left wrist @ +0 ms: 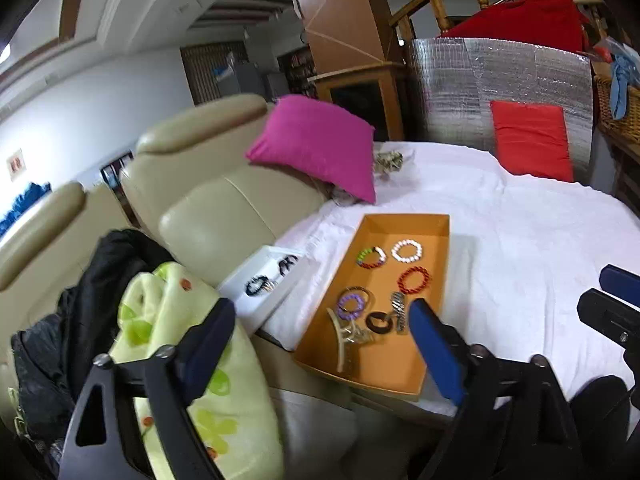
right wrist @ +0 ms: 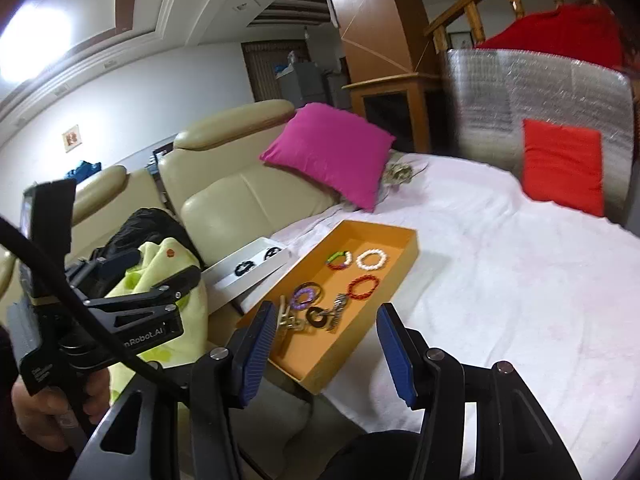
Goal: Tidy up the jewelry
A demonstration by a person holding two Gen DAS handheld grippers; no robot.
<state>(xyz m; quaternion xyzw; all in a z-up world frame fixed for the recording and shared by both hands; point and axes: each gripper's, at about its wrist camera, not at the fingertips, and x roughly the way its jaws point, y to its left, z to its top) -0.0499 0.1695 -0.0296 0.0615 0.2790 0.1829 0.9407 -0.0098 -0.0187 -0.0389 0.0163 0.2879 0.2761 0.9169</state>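
An orange tray lies on the white bedcover near its edge. It holds a white bead bracelet, a multicolour one, a red one, a purple one, a dark ring, a silver band and a hair claw. Left of it a white tray holds black pieces. My left gripper hangs open and empty short of the orange tray. My right gripper is open and empty before the same tray. Each shows in the other's view: the left gripper, the right gripper.
A beige sofa stands left of the bed, with a green blanket and a black garment on it. A pink cushion and a red cushion lie at the back. A silver foil panel stands behind them.
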